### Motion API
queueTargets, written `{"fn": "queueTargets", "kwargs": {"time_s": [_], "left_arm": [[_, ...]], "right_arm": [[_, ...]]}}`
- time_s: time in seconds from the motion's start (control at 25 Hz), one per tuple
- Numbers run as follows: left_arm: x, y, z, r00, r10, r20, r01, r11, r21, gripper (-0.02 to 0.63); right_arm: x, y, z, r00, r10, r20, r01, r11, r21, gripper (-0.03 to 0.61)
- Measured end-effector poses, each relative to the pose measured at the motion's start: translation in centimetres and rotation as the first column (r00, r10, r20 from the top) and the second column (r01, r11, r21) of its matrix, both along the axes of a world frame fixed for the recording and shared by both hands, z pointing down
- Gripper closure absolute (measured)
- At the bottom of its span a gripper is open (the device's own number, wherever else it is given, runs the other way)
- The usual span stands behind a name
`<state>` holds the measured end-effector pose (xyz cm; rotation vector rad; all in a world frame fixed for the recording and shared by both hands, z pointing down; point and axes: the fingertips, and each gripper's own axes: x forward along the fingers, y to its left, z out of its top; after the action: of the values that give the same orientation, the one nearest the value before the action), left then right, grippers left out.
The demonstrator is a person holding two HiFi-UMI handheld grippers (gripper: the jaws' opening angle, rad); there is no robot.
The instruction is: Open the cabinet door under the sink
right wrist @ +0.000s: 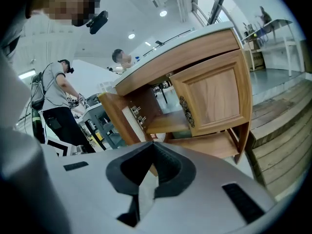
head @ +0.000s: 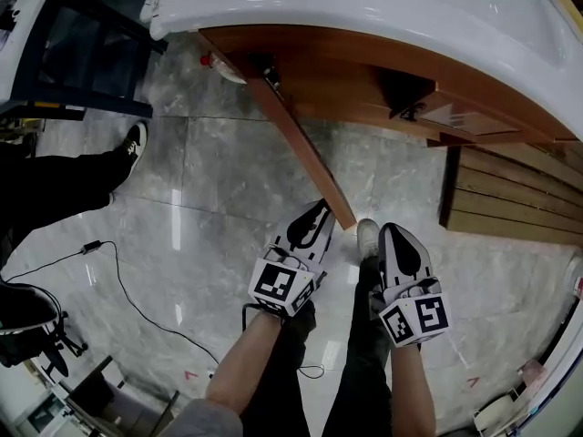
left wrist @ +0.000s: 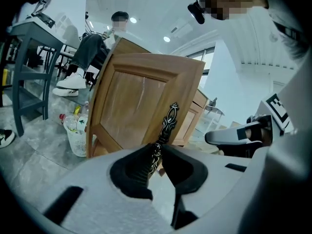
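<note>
Seen from your head, the white sink [head: 364,12] curves across the top of the frame, with the wooden cabinet beneath it. The cabinet door [head: 301,144] stands swung out. You see it edge-on, as a thin wooden strip running diagonally from upper centre down to mid-frame. Your left claw [head: 312,218] sits at the strip's lower, free end. In the left gripper view its two pads are closed on the lower end of the door's dark, ornate metal handle [left wrist: 169,118], with the door panel rising behind.

Your right claw [head: 398,237] hangs just right of the door's edge, apart from it. In the right gripper view its tips meet with nothing between them. That view shows a second door [right wrist: 214,94] right of centre, with the cabinet's open inside to its left.

Grey tiled floor [head: 200,208] lies open left of the door, and a cable [head: 127,289] trails across it at lower left. Wooden steps [head: 515,198] close in the right side. In the left gripper view, a waste basket [left wrist: 78,136] stands left of the door.
</note>
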<state>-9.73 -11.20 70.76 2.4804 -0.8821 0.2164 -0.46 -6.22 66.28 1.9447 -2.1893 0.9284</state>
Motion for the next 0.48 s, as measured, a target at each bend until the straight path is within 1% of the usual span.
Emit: {"fn": "queueTargets", "kwargs": {"time_s": [0.08, 0.16, 0.2, 0.36, 0.48], "left_arm": [[-0.9, 0.6, 0.0, 1.0, 0.027, 0.016, -0.027, 1.0, 0.009, 0.547], [-1.2, 1.3, -0.3, 0.997, 0.061, 0.036, -0.061, 0.998, 0.002, 0.546], [-1.5, 1.4, -0.4, 0.997, 0.06, 0.039, -0.06, 0.998, -0.001, 0.546], [-4.6, 1.4, -0.2, 0.999, -0.02, 0.041, 0.019, 1.0, 0.023, 0.558], [-6.9, 1.4, -0.2, 0.997, -0.037, 0.061, 0.035, 0.999, 0.031, 0.563]], "right_arm": [[-1.1, 0.4, 0.0, 1.0, -0.003, 0.006, 0.003, 1.0, 0.005, 0.569], [-2.4, 0.8, -0.1, 1.0, -0.006, 0.011, 0.006, 1.0, 0.005, 0.569], [-3.1, 1.0, -0.2, 1.0, -0.013, 0.013, 0.013, 1.0, 0.007, 0.569], [-5.2, 1.3, -0.9, 0.998, -0.059, 0.01, 0.059, 0.998, 0.019, 0.569], [-6.2, 1.6, -0.9, 0.998, -0.068, 0.014, 0.068, 0.998, 0.019, 0.569]]}}
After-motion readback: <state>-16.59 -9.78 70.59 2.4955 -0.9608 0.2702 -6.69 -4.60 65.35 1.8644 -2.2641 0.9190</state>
